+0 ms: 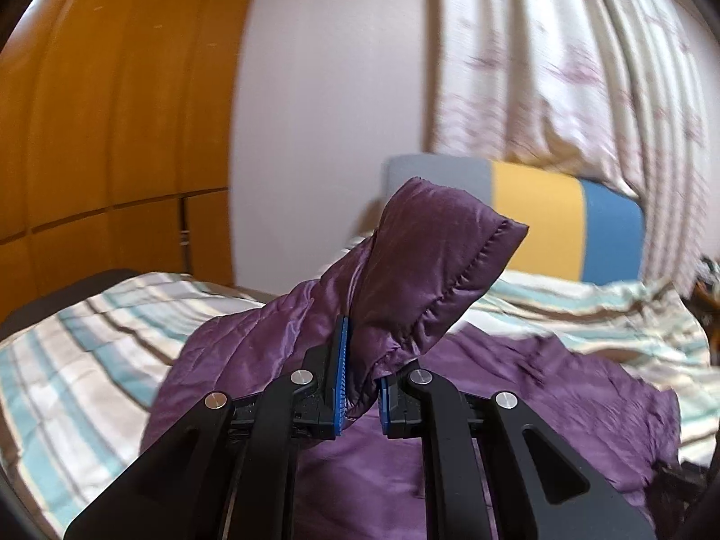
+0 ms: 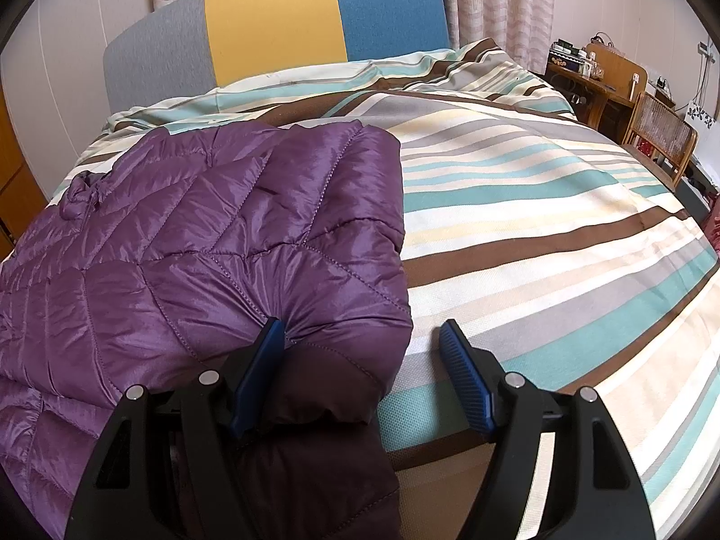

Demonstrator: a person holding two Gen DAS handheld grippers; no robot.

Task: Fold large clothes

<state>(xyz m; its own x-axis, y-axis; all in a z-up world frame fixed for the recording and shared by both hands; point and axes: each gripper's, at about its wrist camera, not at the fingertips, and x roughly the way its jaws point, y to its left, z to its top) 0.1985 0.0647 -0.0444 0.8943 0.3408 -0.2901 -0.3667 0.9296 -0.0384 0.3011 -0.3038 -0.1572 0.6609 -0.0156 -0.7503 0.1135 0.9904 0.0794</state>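
A purple quilted jacket [image 2: 216,243] lies on the striped bed [image 2: 540,225]. In the left wrist view my left gripper [image 1: 362,375] is shut on a stitched edge of the jacket [image 1: 432,270] and holds it lifted above the bed, the fabric standing up past the blue pads. In the right wrist view my right gripper [image 2: 364,351] is open. Its left finger [image 2: 263,360] presses on the jacket's near right corner, and the right finger [image 2: 463,373] is over bare bedding. The jacket's edge lies between the jaws.
A grey, yellow and blue headboard [image 2: 274,22] stands at the far end with curtains [image 1: 562,67] behind. An orange wardrobe [image 1: 112,112] is on the left. A wooden desk and chair [image 2: 652,130] stand to the right of the bed.
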